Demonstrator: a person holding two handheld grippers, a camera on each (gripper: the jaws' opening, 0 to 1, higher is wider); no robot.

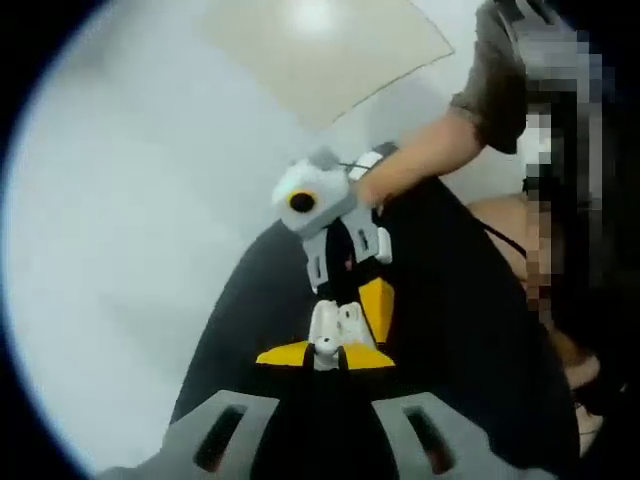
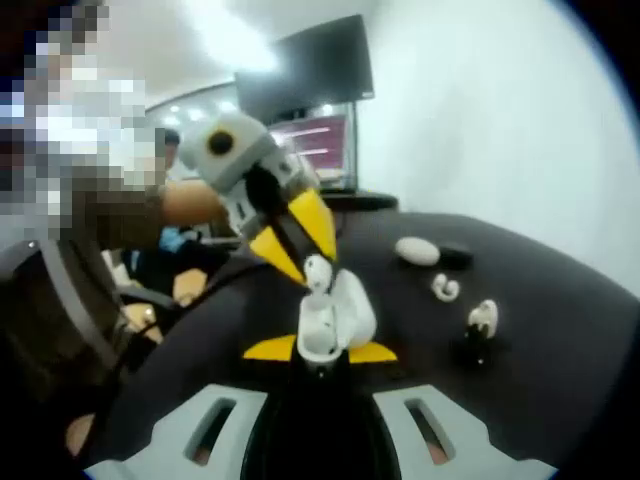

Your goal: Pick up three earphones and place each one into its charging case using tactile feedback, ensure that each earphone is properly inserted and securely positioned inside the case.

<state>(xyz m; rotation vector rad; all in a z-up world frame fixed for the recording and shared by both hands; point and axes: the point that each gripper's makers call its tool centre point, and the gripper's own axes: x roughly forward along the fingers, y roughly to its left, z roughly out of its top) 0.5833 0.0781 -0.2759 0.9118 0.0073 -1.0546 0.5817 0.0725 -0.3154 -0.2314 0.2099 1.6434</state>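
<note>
Black table [image 2: 560, 300], white wall, monitor [image 2: 310, 70] far back.

Near: right gripper [image 2: 320, 352] closed on open white case [image 2: 335, 318], lid tipped up. Left gripper view: left gripper [image 1: 327, 357] closed on small white earphone [image 1: 327, 350], touching case [image 1: 340, 322].

Risk, judged: earphone misaligned with socket, jams or sits proud; push tilts case in grip; early release drops earphone.

Farther: closed case [image 2: 417, 250], loose earphone [image 2: 445, 289], another open case [image 2: 482, 322] on table, well apart.

An office or lab-like room: white walls, a dark wall-mounted screen [image 2: 310, 68], a lit monitor [image 2: 318, 140] below it, ceiling lights, and a black table [image 2: 560, 300].
</note>
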